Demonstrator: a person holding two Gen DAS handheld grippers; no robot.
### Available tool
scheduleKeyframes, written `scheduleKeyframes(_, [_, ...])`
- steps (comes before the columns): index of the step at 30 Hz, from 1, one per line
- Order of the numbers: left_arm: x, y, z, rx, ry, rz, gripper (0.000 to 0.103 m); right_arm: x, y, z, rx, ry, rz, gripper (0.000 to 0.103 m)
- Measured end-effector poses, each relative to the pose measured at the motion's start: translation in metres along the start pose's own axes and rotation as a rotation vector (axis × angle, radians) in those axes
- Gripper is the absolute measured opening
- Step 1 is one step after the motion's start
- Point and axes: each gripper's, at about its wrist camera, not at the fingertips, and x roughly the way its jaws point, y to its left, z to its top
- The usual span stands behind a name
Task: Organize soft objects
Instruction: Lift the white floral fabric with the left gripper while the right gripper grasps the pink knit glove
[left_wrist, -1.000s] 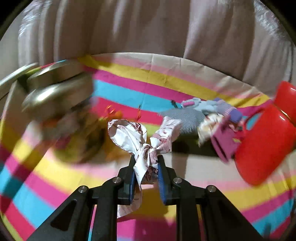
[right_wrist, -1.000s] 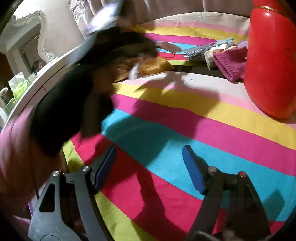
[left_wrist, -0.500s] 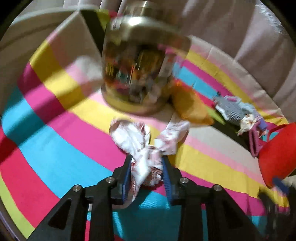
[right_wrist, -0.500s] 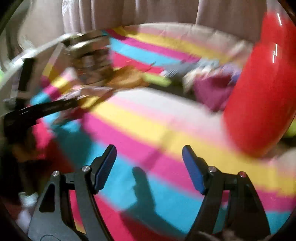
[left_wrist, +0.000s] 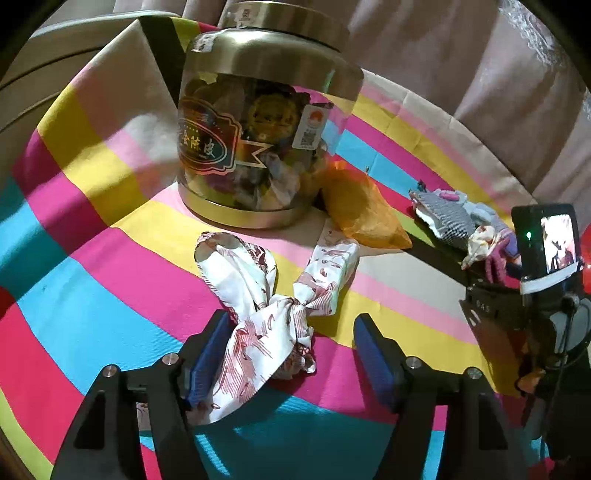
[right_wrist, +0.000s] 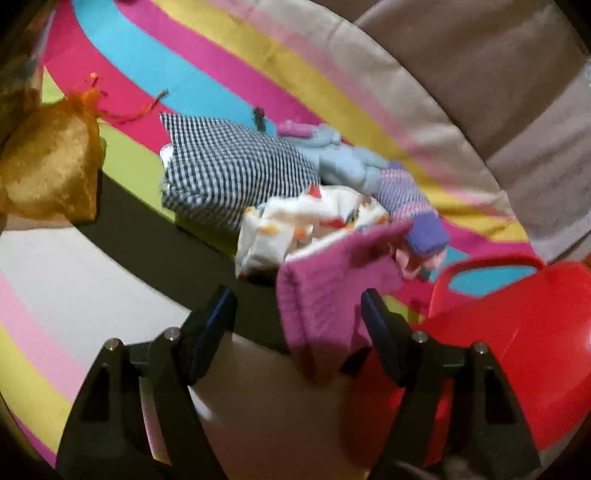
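Observation:
My left gripper (left_wrist: 286, 354) is open. A white and red patterned cloth bow (left_wrist: 273, 306) lies on the striped cloth between its fingers, resting against the left finger. My right gripper (right_wrist: 297, 317) is open, its fingers either side of a magenta knitted piece (right_wrist: 325, 295) at the near edge of a pile of soft things: a checked cloth (right_wrist: 229, 170), a white printed cloth (right_wrist: 303, 221), a light blue item (right_wrist: 347, 162) and a purple striped sock (right_wrist: 413, 206). The pile also shows in the left wrist view (left_wrist: 461, 221).
A lidded gold-trimmed jar (left_wrist: 258, 118) stands on the striped tablecloth (left_wrist: 92, 258), an orange organza pouch (left_wrist: 362, 210) beside it. A red plastic basket (right_wrist: 517, 332) sits right of the pile. The right gripper's body and screen (left_wrist: 546, 258) show at the right. Curtains hang behind.
My left gripper has opened and released the cloth bow onto the table near the jar. My right gripper has swung over to the pile and now straddles the magenta piece.

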Motion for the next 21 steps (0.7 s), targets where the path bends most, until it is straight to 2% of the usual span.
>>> scheduleKeyframes(1, [0.000, 0.001, 0.000, -0.004, -0.001, -0.005, 0.070, -0.001, -0.002, 0.001, -0.004, 0.010, 0.008, 0.052])
scheduleKeyframes(2, [0.000, 0.001, 0.000, -0.007, -0.002, -0.009, 0.070, -0.005, -0.004, -0.002, -0.006, 0.013, 0.018, 0.015])
scheduleKeyframes(4, [-0.004, 0.003, -0.001, -0.011, -0.003, -0.010, 0.070, -0.018, -0.007, -0.011, 0.004, -0.026, 0.065, 0.016])
scheduleKeyframes(7, [-0.004, 0.002, -0.001, -0.011, -0.003, -0.010, 0.070, -0.062, -0.015, -0.035, 0.060, -0.115, 0.240, 0.016])
scheduleKeyframes(9, [-0.004, 0.002, -0.001, -0.010, -0.003, -0.010, 0.070, -0.098, -0.032, -0.055, 0.143, -0.195, 0.477, 0.016])
scheduleKeyframes(10, [-0.004, 0.002, -0.001, -0.009, -0.003, -0.009, 0.070, -0.117, -0.046, -0.069, 0.213, -0.251, 0.655, 0.016])
scheduleKeyframes(11, [-0.003, 0.002, -0.001, -0.008, -0.003, -0.008, 0.070, -0.128, -0.055, -0.078, 0.240, -0.288, 0.707, 0.016])
scheduleKeyframes(13, [-0.003, 0.002, -0.001, -0.007, -0.003, -0.007, 0.070, -0.141, -0.066, -0.091, 0.250, -0.327, 0.699, 0.016])
scheduleKeyframes(15, [-0.004, 0.002, -0.001, -0.007, -0.003, -0.007, 0.070, -0.139, -0.080, -0.101, 0.295, -0.338, 0.770, 0.017])
scheduleKeyframes(16, [-0.004, 0.003, -0.001, -0.008, -0.003, -0.007, 0.070, -0.135, -0.081, -0.103, 0.304, -0.318, 0.773, 0.026])
scheduleKeyframes(17, [-0.004, 0.002, -0.001, -0.008, -0.003, -0.007, 0.070, -0.131, -0.082, -0.106, 0.313, -0.272, 0.742, 0.048])
scheduleKeyframes(18, [-0.004, 0.002, -0.001, -0.007, -0.003, -0.007, 0.070, -0.124, -0.083, -0.111, 0.325, -0.215, 0.678, 0.061])
scheduleKeyframes(19, [-0.004, 0.003, -0.001, -0.007, -0.003, -0.007, 0.070, -0.118, -0.087, -0.115, 0.336, -0.192, 0.654, 0.075])
scheduleKeyframes(21, [-0.004, 0.003, -0.001, -0.007, -0.003, -0.007, 0.070, -0.112, -0.090, -0.122, 0.343, -0.173, 0.653, 0.075])
